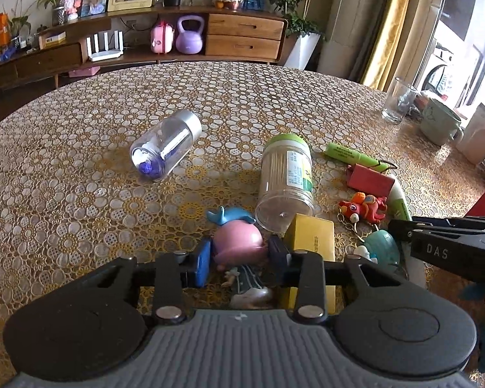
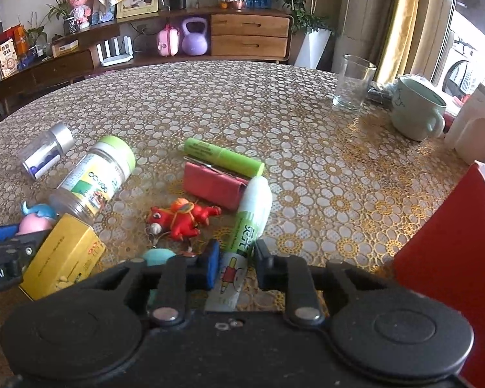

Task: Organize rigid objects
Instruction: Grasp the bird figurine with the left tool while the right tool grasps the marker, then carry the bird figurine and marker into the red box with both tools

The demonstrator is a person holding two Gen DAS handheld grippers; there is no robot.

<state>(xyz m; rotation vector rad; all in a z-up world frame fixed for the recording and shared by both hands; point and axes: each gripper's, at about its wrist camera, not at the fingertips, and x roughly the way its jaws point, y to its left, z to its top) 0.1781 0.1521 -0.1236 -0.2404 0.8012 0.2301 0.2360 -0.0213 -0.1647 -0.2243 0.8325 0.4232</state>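
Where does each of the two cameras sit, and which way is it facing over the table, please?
Left wrist: sits behind the left gripper, looking down over the pink figurine it clamps; the right gripper's black body enters at right.
Right wrist: sits behind the right gripper, looking down over the green-and-white tube it clamps; the left gripper enters at left.
Shared: the yellow box, the green-lidded jar and the sideboard beyond.

red box: cut off by right edge
teal toy: mostly hidden behind gripper body
jar label: print too small

Black grippers, blue-padded fingers, silver pivot screws.
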